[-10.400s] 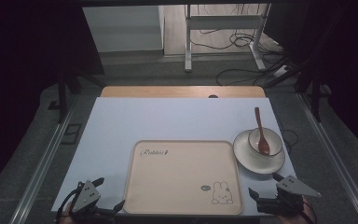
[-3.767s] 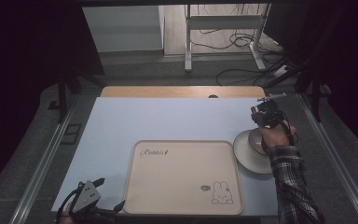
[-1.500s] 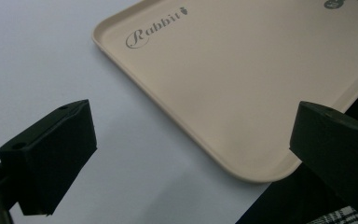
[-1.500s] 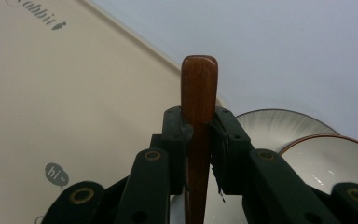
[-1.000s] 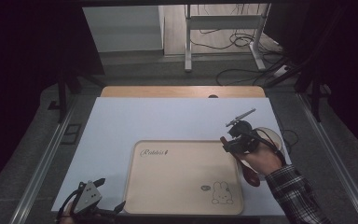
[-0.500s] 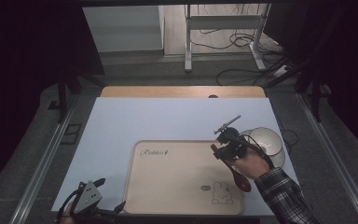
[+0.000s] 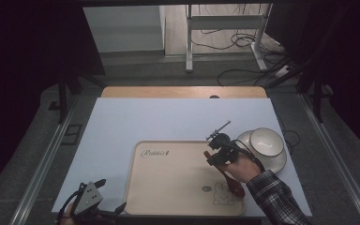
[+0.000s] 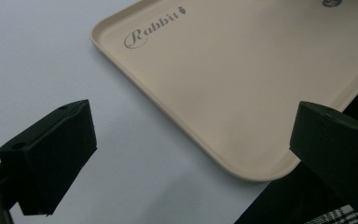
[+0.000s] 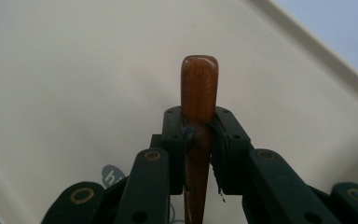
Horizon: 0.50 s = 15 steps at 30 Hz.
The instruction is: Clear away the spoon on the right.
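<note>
A brown wooden spoon [image 7: 233, 185] hangs over the right part of the beige tray [image 7: 168, 187], its bowl end near the rabbit drawing. My right gripper [image 7: 218, 152] is shut on its handle. In the right gripper view the pads clamp the spoon [image 9: 199, 88], whose handle tip sticks out past the right gripper [image 9: 199, 127] above the tray [image 9: 74, 70]. A white bowl [image 7: 266, 141] stands on a white plate [image 7: 276, 164] right of the tray. My left gripper [image 7: 112, 194] rests open at the tray's near left corner. In the left gripper view, the left gripper [image 8: 196, 135] has nothing between its pads.
The tray [image 8: 223, 70] carries the word "Rabbit" and lies on a pale blue mat [image 7: 168, 122]. A wooden table edge [image 7: 183, 92] shows beyond the mat. Cables and a metal stand [image 7: 225, 42] are on the floor behind.
My right gripper has carried the spoon left and downward, from beside the bowl to over the tray's right part. The left gripper has stayed put.
</note>
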### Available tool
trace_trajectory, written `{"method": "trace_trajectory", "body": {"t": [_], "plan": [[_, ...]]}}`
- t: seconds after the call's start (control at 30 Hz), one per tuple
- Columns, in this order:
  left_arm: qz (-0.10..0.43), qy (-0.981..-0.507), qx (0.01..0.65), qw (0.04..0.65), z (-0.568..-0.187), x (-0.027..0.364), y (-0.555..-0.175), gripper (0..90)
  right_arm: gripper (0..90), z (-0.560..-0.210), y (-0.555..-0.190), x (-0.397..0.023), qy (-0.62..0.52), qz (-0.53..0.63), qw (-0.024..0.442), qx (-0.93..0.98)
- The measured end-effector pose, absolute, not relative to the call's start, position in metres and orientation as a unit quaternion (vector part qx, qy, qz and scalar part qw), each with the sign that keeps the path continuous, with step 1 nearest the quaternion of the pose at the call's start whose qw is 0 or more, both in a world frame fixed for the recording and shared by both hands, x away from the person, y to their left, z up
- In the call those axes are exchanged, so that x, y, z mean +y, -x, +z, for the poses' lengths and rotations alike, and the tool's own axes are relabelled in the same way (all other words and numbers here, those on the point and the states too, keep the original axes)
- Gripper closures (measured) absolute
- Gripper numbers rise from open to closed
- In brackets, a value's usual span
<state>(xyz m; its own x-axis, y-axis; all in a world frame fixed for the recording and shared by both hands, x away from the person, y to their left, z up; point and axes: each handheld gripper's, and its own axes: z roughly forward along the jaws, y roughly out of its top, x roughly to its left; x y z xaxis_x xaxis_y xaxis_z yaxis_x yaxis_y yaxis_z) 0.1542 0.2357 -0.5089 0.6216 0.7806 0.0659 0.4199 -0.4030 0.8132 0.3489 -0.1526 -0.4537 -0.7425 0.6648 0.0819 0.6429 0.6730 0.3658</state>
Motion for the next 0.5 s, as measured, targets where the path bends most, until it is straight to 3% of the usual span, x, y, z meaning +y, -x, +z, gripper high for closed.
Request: {"method": "trace_trajectory", "body": {"t": [0.37,0.5], "plan": [[0.226,-0.807,0.370,0.400,-0.509,0.236,-0.154,0.2,75.4,-0.479,-0.349,-0.141,-0.348,0.177,0.022,0.920],[0.226,-0.807,0.370,0.400,-0.509,0.235,-0.154,0.2,66.4,-0.475,-0.348,-0.143,-0.345,0.191,0.033,0.919]]}}
